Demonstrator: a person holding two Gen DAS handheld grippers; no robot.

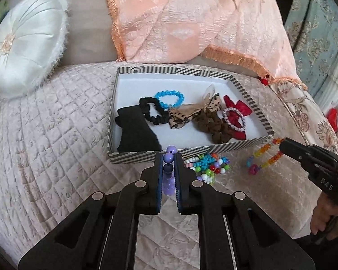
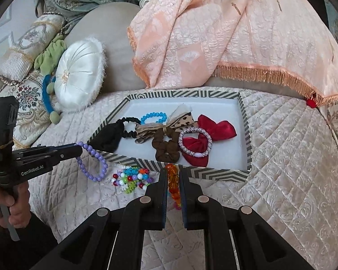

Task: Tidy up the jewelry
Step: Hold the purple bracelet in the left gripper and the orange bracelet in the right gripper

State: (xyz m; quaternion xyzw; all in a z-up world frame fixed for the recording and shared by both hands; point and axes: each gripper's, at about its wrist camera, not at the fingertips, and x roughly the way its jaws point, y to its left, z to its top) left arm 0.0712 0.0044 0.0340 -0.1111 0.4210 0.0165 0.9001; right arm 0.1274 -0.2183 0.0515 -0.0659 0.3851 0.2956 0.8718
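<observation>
Quilted pale-pink bedspread (image 1: 56, 121), peach throw (image 2: 214, 33) behind, striped tray (image 2: 214, 173) ahead, your left claw (image 1: 168, 157) clamped on purple bead bracelet (image 2: 94, 164) hanging downward, right claw (image 2: 173, 175) clamped on orange-rainbow strand (image 1: 266, 155) dangling beside the tray.

Quilted cream bedspread (image 2: 281, 157) fills the frame; behind it a peach fringed throw (image 2: 214, 33) drapes, a round white satin cushion (image 2: 78, 78) sits on its far left, green plush toy (image 2: 50, 54) beside that.

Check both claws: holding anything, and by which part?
Left claw pinches the purple bead bracelet at one side; right claw grips the multicolor bead bracelet by its orange beads.
</observation>
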